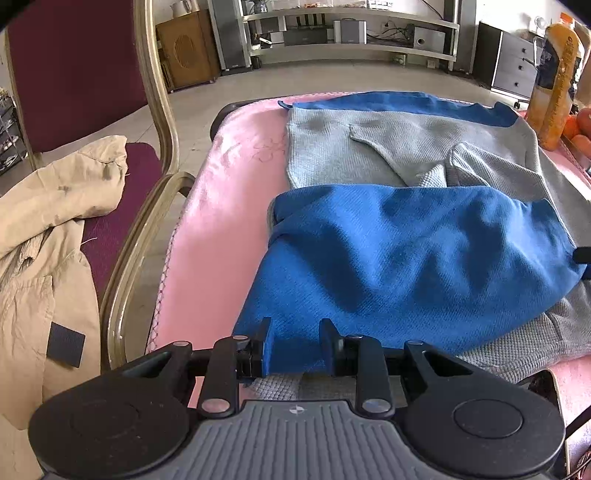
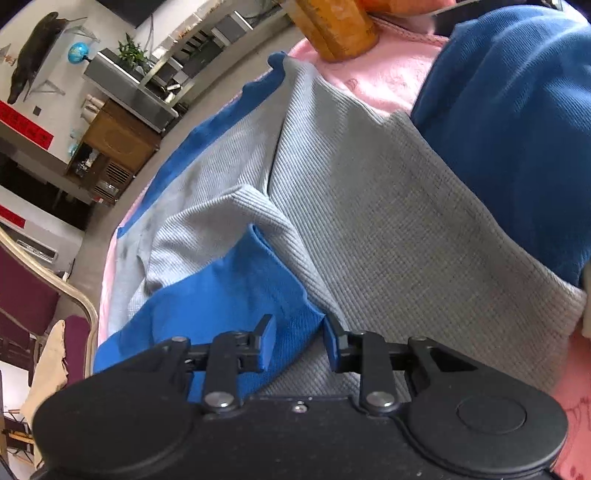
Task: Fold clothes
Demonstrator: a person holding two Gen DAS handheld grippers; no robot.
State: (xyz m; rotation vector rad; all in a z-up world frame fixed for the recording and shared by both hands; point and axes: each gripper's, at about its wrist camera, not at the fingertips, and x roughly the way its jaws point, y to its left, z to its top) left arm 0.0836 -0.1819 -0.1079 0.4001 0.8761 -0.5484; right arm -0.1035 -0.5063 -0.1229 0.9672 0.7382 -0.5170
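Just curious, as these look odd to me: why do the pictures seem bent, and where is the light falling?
Left wrist view: fisheye lens bows the chair frame; sunlight stripes the pink cover. Right wrist view: tilted, room curved, blue cloth shaded at right.

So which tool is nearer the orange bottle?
Right. The right tool sits over the sweater on the orange bottle side; the left tool is at the opposite corner.
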